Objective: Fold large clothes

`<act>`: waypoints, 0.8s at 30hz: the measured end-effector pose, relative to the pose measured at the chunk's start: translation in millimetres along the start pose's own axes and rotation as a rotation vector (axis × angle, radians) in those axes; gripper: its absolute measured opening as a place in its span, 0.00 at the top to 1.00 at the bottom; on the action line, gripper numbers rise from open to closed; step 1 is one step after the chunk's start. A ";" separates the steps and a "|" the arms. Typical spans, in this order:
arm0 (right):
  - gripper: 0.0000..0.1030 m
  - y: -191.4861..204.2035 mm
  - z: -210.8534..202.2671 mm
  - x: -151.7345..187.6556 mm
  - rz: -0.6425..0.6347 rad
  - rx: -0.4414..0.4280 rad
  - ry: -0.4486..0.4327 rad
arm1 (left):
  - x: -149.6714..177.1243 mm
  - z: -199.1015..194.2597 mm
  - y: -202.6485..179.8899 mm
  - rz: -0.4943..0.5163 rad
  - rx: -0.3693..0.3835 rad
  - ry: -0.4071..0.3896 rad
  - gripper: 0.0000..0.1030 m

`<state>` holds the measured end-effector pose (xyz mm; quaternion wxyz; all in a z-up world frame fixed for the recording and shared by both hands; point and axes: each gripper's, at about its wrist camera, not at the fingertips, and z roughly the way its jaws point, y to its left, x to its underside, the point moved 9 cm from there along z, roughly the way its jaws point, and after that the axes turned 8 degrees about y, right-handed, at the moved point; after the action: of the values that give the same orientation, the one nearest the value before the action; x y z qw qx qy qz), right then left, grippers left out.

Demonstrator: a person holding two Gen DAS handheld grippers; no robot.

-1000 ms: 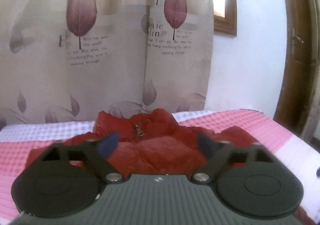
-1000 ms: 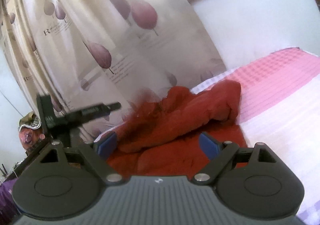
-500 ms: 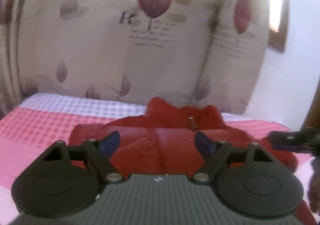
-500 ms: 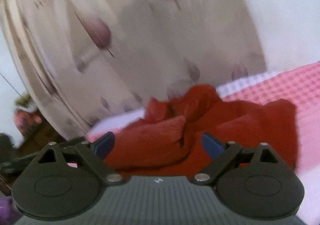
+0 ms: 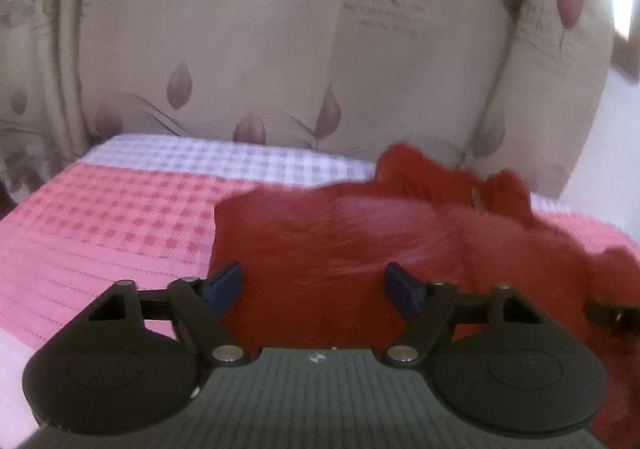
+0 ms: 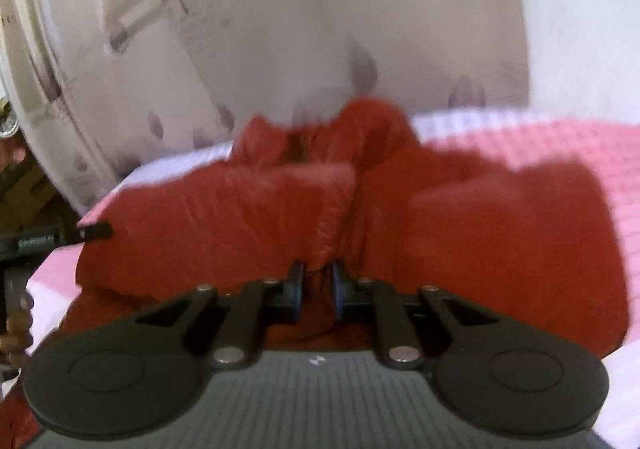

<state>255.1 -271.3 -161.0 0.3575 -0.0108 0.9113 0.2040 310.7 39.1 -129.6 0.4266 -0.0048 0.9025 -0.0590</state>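
On the bed (image 5: 100, 233) lies one red jacket (image 5: 360, 233), a single puffy, glossy garment, crumpled, with its collar bunched toward the curtain (image 5: 248, 49) and a small metal zipper pull (image 5: 475, 196) showing near that collar. Two grippers work at its near edge. The right gripper (image 6: 318, 289) has just been closing, and its fingers now pinch a fold of the jacket's hem between them. The left gripper (image 5: 314, 285) has been closing too, yet its blue fingers (image 5: 224, 283) stand apart over the red fabric, pressing nothing. Beyond the jacket, one leaf-printed curtain hangs behind the pink-and-white checked bed.
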 end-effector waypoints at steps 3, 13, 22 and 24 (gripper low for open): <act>0.86 -0.8 5.6 0.2 0.047 -0.079 0.009 | -13.0 -11.9 -9.9 0.021 -0.004 -0.071 0.32; 0.87 -1.4 44.1 14.1 0.020 0.015 0.097 | 4.8 67.3 19.6 0.016 -0.153 0.147 0.65; 0.83 -12.1 0.0 -4.9 0.112 -0.029 0.026 | -16.3 10.4 -1.3 0.111 -0.176 -0.032 0.62; 0.81 -11.6 -29.0 -20.0 0.099 -0.026 -0.077 | -25.7 -7.3 -25.7 0.132 -0.116 -0.092 0.61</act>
<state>253.2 -295.4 -133.0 0.3815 0.0374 0.8936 0.2336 320.4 15.8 -102.5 0.4694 0.0272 0.8823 0.0220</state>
